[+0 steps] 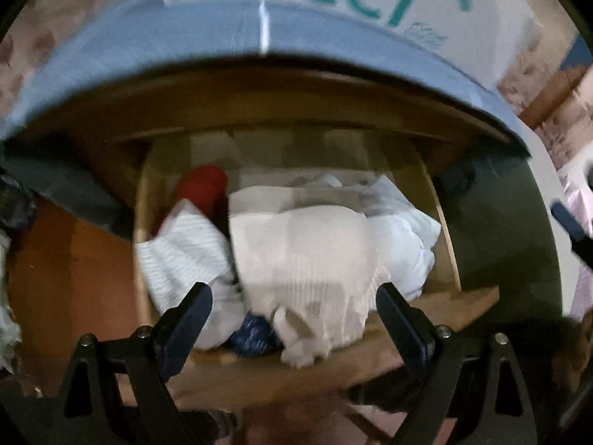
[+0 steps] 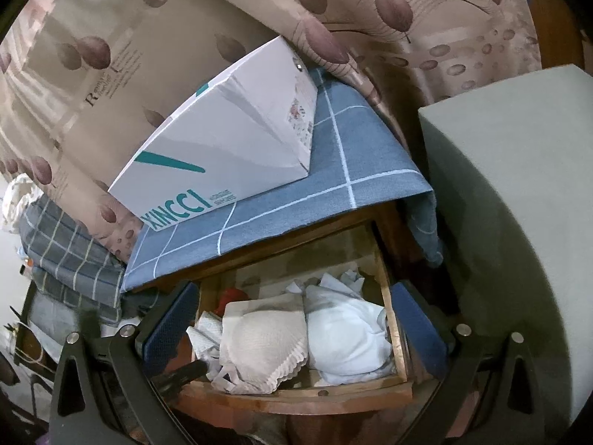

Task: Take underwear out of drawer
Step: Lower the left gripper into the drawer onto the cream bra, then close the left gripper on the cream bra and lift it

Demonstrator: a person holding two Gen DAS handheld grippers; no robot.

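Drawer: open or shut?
Open. The drawer is pulled out from under the blue cloth, with the underwear exposed inside.

Dim indoor light, motion-blurred left wrist view, sharper right wrist view, strong fisheye bending, dark corners.

Bedroom corner, dim indoor lighting. A wooden nightstand (image 2: 389, 222) stands ahead of the right gripper's camera, its top draped with a blue cloth (image 2: 333, 170) gridded in white lines. On the cloth rests a white shoebox (image 2: 229, 137) printed "XINCC" in teal. Behind and above hangs a beige curtain (image 2: 426, 18) patterned with mauve tulip buds. To the right rises a pale grey-green upholstered block (image 2: 519, 185), casting shadow toward the nightstand. To the left lies folded grey plaid bedding (image 2: 70, 252).
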